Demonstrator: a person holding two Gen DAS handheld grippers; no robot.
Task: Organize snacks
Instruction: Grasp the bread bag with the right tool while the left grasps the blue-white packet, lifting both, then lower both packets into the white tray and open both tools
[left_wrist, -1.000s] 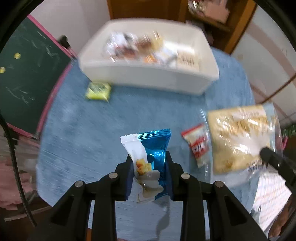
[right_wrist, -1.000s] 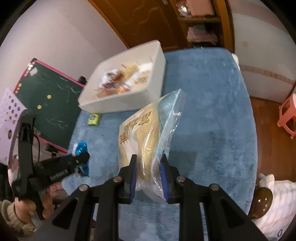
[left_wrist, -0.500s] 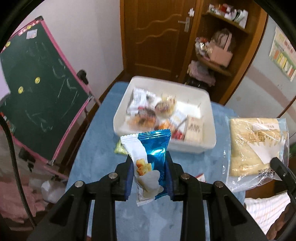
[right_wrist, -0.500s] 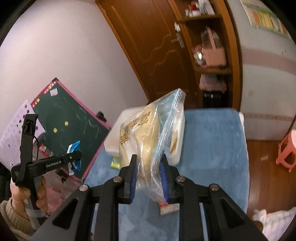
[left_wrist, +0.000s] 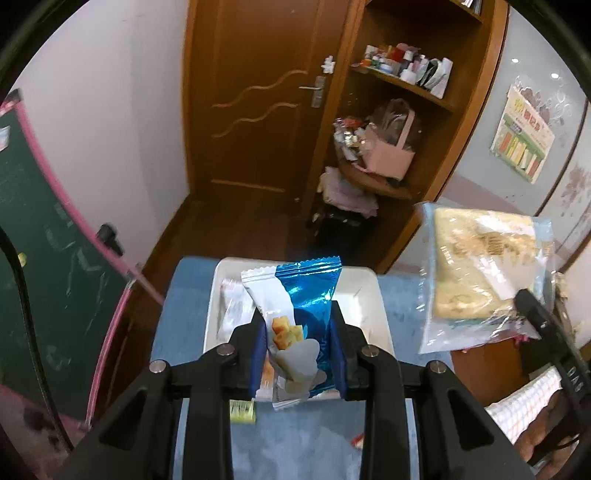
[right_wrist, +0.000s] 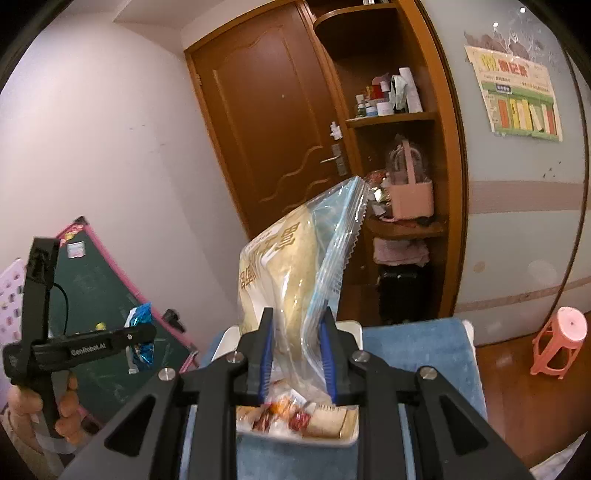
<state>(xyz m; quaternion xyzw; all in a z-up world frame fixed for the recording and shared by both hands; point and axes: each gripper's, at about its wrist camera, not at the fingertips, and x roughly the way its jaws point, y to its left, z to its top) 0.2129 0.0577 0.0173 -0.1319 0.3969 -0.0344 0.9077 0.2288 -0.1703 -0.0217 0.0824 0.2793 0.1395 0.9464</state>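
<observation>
Left gripper (left_wrist: 298, 347): jaws clamped on blue snack packet (left_wrist: 301, 306), frame centre.
Right gripper (right_wrist: 297, 354): jaws pinching clear bread bag (right_wrist: 295, 273) low down.
Technique: carry both over white bin (left_wrist: 380, 317), lower, then release.
Change: both grippers now higher; blue table (left_wrist: 295, 443) smaller in frame, door fills background.

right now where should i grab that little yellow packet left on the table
The yellow packet lies flat on the blue cloth just in front of the white bin. Probably come from above and pinch across its short sides; it is blurred, so finer detail is unclear.
</observation>
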